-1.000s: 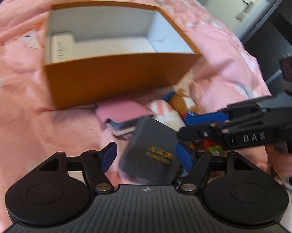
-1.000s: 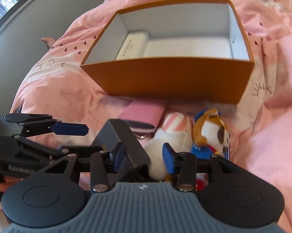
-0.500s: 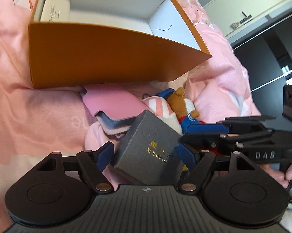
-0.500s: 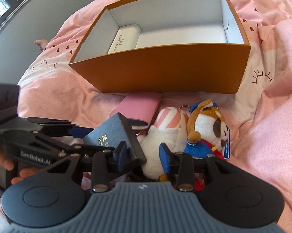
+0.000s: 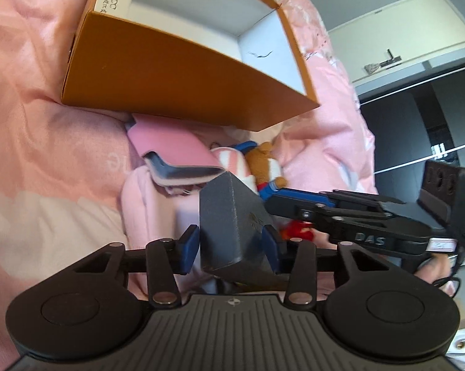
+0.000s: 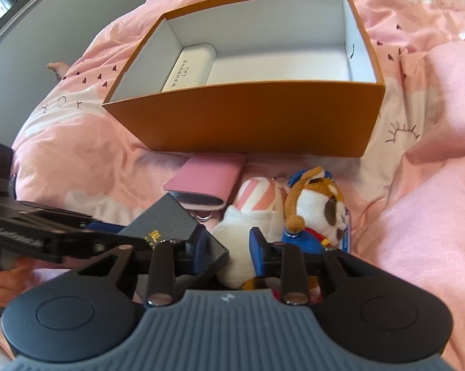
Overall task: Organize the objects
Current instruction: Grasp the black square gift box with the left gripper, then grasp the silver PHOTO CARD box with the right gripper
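My left gripper (image 5: 231, 245) is shut on a dark grey gift box (image 5: 232, 219) with gold lettering, held tilted above the pink bedspread; the box also shows in the right wrist view (image 6: 173, 232). My right gripper (image 6: 228, 249) is open, its fingers astride a white and pink striped plush (image 6: 254, 204). A brown and white plush dog (image 6: 319, 201) lies right of it. A pink case (image 6: 207, 179) lies in front of the open orange box (image 6: 248, 123). A white case (image 6: 189, 71) lies inside the orange box at its left.
The pink bedspread (image 6: 418, 185) is soft and rumpled. The right gripper's body (image 5: 356, 216) reaches in from the right in the left wrist view. A dark wardrobe (image 5: 418, 123) stands beyond the bed. A bare foot (image 6: 56, 68) shows at the bed's left edge.
My left gripper has closed on the grey gift box, lifted it and tilted it. The right gripper has moved forward and down around the striped plush.
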Motion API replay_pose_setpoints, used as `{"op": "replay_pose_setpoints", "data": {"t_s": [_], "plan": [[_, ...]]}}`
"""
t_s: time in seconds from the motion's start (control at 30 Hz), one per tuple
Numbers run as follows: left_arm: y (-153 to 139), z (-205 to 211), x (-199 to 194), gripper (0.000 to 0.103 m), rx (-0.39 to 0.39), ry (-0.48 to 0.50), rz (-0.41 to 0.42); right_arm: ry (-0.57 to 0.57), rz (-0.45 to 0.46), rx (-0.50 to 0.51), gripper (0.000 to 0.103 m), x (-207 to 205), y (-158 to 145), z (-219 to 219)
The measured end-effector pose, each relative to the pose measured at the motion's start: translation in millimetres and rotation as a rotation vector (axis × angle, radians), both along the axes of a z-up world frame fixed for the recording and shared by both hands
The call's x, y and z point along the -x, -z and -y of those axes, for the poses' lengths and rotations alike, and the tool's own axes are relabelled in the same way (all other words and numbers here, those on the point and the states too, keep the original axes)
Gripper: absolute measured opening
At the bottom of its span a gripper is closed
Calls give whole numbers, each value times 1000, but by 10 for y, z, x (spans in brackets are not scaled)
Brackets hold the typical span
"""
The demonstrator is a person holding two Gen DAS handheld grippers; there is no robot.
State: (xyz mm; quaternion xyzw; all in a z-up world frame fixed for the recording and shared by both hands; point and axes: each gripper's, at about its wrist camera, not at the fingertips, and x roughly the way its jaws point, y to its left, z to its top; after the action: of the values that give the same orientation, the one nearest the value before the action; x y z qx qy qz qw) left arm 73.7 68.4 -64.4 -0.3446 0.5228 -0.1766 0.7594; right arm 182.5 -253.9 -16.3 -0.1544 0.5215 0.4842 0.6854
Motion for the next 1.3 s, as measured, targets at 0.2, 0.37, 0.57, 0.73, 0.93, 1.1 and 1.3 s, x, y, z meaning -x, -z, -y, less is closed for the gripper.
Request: {"op": "replay_pose_setpoints", "data": {"t_s": [0.2,0.37,0.57,0.73,0.93,1.1,1.3], "plan": [[286,-92,-80,50,155,-93,-108,-9,35,32,31,22,-19,62],[405,-88,-69,49,227,-142,-145,8,8,28,31,-1,16,100],[36,-55,45,48,39,-162,-46,-56,-1,29,31,46,-51,89],[-339,15,170,43,-175,-166,41,-184,0,73,31,193,-133,-34],[-461,175,227,43,-307,-130,81,-416,0,230,32,468,-47,-312],[-518,212,293,43,-359,-122,117,-571,59,364,32,687,103,-478],[-563,188,326,43,-358,-139,139,-639,89,451,30,770,213,-563]]}}
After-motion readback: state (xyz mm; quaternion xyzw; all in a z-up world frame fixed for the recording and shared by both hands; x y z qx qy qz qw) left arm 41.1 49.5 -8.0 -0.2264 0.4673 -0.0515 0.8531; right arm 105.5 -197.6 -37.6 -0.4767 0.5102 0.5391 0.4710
